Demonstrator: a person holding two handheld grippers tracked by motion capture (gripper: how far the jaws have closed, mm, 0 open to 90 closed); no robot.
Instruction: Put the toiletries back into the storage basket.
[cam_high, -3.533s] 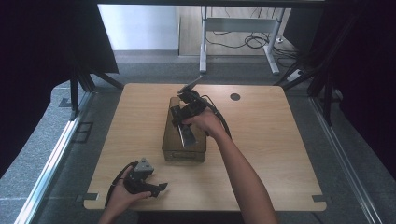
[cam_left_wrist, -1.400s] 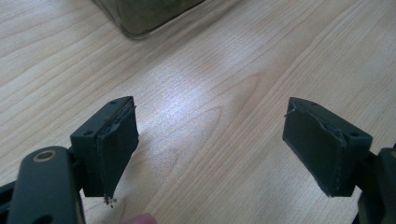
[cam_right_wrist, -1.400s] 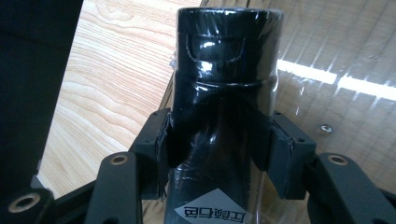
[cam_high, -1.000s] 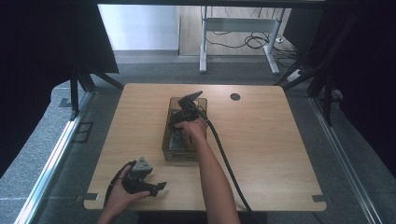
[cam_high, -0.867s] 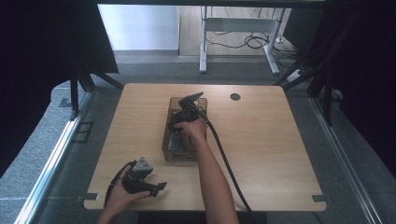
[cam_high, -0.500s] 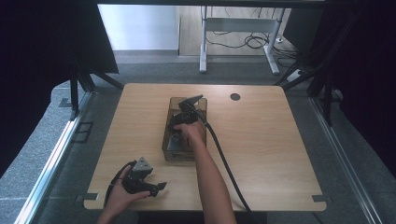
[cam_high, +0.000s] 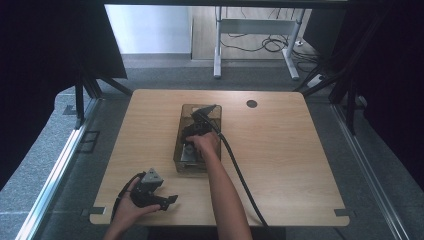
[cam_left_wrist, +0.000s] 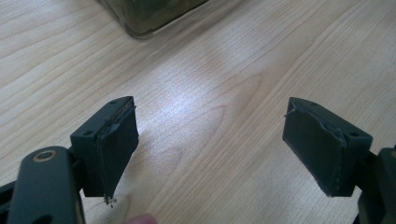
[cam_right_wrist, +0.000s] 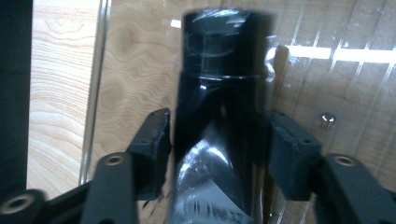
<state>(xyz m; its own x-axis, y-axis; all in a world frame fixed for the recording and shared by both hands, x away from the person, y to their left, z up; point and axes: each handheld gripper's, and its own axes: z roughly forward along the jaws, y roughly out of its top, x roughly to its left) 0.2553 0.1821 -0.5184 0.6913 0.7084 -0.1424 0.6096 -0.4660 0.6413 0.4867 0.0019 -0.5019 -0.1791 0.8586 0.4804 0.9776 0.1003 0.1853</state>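
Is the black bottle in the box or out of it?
In. The bottle lies inside the clear box, its see-through wall and floor around it, between the right gripper's jaws.

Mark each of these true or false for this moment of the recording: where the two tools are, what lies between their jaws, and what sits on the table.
1. A black cylindrical bottle lies between the jaws of the right tool. True; those jaws have just been opening.
2. The right tool is over the clear brown box. True.
3. The left tool is shut on a cloth. False: its jaws stand wide apart over bare wood.
4. The left tool rests at the table's far edge. False: in the high view it sits at the near left edge of the table.
5. A dark round hole marks the tabletop beyond the box. True.
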